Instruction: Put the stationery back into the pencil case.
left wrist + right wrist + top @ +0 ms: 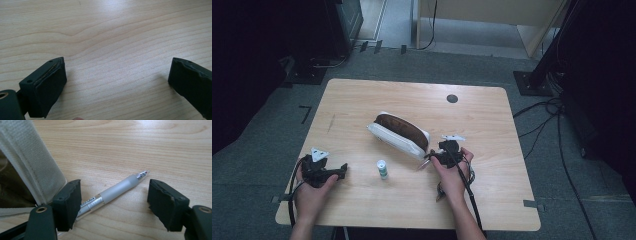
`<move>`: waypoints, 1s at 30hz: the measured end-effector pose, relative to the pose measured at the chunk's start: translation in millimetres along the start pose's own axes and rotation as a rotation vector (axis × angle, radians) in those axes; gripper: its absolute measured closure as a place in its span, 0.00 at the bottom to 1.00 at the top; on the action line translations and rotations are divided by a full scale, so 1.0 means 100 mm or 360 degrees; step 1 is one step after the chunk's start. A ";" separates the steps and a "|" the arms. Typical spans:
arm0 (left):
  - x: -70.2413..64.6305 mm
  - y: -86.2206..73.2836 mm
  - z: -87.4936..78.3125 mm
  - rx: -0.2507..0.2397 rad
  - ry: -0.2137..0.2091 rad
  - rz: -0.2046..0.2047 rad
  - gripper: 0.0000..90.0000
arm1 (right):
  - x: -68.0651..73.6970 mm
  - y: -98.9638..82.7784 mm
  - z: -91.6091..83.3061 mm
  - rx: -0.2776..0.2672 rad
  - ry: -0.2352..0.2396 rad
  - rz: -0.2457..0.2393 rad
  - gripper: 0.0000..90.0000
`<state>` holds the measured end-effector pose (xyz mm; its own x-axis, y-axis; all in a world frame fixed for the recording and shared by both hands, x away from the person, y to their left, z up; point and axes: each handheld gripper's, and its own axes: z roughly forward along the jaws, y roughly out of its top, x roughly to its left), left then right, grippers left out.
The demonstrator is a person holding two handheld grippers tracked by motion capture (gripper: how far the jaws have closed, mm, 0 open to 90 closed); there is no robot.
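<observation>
Right gripper (113, 195) spread, straddling pen (117, 188) beside pouch (399, 134) edge | left gripper (117, 82) spread over bare table (112, 32)

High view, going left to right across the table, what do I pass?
Left gripper → small white bottle → open pencil case → right gripper.
</observation>
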<state>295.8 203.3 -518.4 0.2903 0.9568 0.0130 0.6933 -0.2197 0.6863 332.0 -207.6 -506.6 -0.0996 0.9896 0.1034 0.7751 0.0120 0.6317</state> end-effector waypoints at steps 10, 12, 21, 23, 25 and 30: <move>0.00 0.00 0.00 0.0001 0.0000 0.0001 0.02 | -0.07 0.00 -0.03 -0.0005 0.0053 -0.0111 0.66; 0.00 0.00 0.00 0.0001 0.0000 0.0001 0.02 | -0.11 0.01 -0.03 0.0001 0.0078 -0.0133 0.72; 0.00 0.00 0.00 0.0002 0.0000 0.0001 0.02 | -0.12 -0.04 -0.14 -0.0018 0.0108 -0.0121 0.70; 0.00 0.00 0.00 0.0002 0.0000 0.0002 0.02 | -0.09 -0.08 -0.15 -0.0008 0.0102 -0.0132 0.70; 0.00 0.00 0.00 0.0001 0.0000 0.0002 0.02 | -0.07 -0.11 -0.14 -0.0002 0.0082 -0.0157 0.71; 0.00 0.00 0.00 0.0001 0.0000 0.0002 0.02 | -0.07 -0.09 -0.11 -0.0013 0.0068 -0.0166 0.83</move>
<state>295.8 203.4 -518.3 0.2912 0.9566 0.0137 0.6935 -0.2210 0.6857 318.7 -216.5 -504.5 -0.2063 0.9760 0.0693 0.7541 0.1135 0.6469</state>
